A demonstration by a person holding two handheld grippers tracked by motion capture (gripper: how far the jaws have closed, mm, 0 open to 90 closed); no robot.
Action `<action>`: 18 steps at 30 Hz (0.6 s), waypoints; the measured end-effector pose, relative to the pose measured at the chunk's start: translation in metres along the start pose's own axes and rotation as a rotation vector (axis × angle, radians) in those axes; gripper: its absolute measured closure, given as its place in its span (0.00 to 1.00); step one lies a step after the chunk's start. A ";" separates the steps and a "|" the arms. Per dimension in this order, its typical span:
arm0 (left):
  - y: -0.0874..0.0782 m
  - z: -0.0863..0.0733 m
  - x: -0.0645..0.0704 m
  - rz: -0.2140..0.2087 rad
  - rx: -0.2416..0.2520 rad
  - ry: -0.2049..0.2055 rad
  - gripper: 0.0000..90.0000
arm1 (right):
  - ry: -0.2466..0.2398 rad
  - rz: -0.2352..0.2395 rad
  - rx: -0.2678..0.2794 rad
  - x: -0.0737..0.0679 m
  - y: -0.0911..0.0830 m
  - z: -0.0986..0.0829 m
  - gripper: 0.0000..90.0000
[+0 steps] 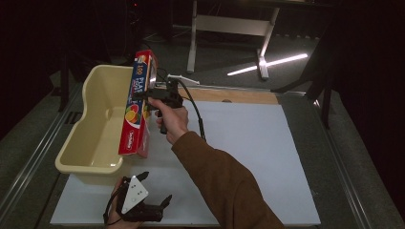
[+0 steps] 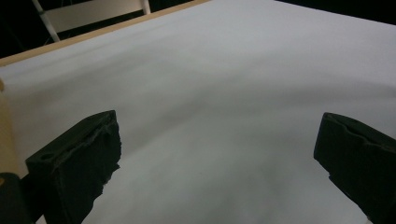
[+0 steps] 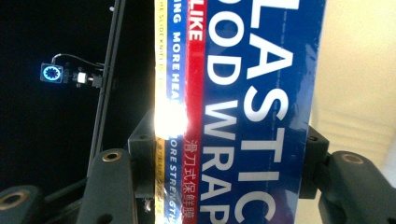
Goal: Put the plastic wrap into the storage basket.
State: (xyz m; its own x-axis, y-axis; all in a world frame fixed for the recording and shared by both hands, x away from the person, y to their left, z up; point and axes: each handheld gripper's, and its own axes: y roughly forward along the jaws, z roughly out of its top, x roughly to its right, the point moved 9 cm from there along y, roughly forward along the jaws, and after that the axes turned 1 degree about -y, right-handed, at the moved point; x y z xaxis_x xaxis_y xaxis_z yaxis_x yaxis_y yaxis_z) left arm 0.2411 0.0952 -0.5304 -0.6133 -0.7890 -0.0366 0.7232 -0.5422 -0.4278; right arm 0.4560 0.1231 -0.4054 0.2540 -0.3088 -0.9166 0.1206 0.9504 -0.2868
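Note:
A long red and blue box of plastic food wrap (image 1: 137, 107) hangs upright at the right edge of the cream plastic tub (image 1: 98, 124), its lower end at the tub's rim. My right gripper (image 1: 152, 94) is shut on the box near its upper half. In the right gripper view the box (image 3: 247, 112) sits clamped between both jaws, with the tub's cream wall (image 3: 359, 70) behind it. My left gripper (image 1: 155, 188) rests low near the table's front edge, jaws wide open over the bare white mat (image 2: 224, 93), nothing between them.
The white mat (image 1: 248, 143) covers most of the table, with a wooden strip (image 1: 234, 96) along its far edge. Beyond the table stand a white desk frame (image 1: 229, 28) and a dark floor. A small device with a glowing blue ring (image 3: 51, 72) hangs on a pole.

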 end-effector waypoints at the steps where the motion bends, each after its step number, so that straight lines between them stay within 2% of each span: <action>1: 0.000 0.000 0.000 0.000 0.002 0.001 0.01 | 0.000 0.000 -0.001 -0.001 0.002 -0.001 0.46; 8: -0.001 0.001 0.000 -0.001 0.006 -0.002 0.01 | 0.001 0.019 -0.002 -0.010 0.013 -0.005 0.46; 14: -0.002 0.001 -0.001 -0.002 0.009 -0.006 0.01 | -0.006 0.001 -0.006 -0.011 0.021 -0.009 0.46; 18: -0.003 0.001 -0.002 0.000 0.012 -0.010 0.01 | 0.002 0.006 -0.003 -0.012 0.025 -0.011 0.46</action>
State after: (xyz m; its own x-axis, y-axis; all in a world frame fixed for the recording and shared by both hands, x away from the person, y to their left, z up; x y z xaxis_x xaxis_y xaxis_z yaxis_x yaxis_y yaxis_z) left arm 0.2405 0.0982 -0.5279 -0.6104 -0.7916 -0.0276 0.7269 -0.5460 -0.4166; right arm 0.4456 0.1506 -0.4047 0.2532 -0.3034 -0.9186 0.1162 0.9522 -0.2825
